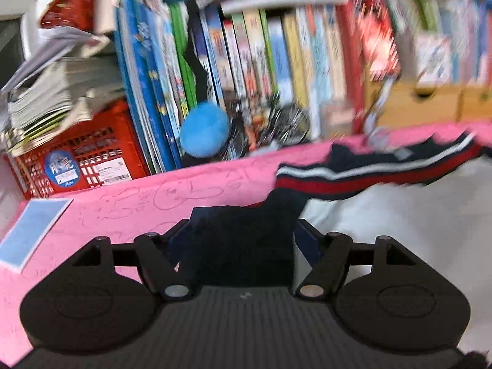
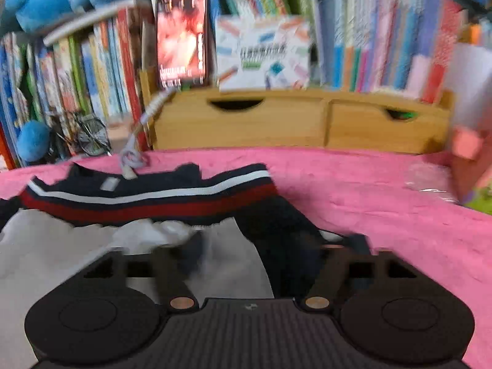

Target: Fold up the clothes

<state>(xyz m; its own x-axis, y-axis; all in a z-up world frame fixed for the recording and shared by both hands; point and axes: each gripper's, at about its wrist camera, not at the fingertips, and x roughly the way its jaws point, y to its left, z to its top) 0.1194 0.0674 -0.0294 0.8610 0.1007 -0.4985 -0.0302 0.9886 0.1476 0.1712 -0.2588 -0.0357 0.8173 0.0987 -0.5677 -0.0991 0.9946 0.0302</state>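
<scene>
A white garment with navy sleeves and a navy, white and red striped band [image 1: 369, 172] lies on the pink table [image 1: 153, 203]. It also shows in the right wrist view [image 2: 147, 196]. My left gripper [image 1: 243, 230] stands open around a navy sleeve [image 1: 246, 240] that lies between its fingers [image 1: 180, 236]. My right gripper [image 2: 261, 246] stands open over the white body and the other navy sleeve [image 2: 286, 240]; its fingers [image 2: 356, 243] are blurred. I cannot tell whether either gripper pinches the cloth.
A blue card [image 1: 30, 236] lies on the table's left. Behind the table stand rows of books [image 1: 246, 55], a red crate [image 1: 83, 160], a blue ball [image 1: 204, 129], wooden drawers [image 2: 301, 123] and a cord [image 2: 135, 150]. A pink box [image 2: 470, 160] stands at right.
</scene>
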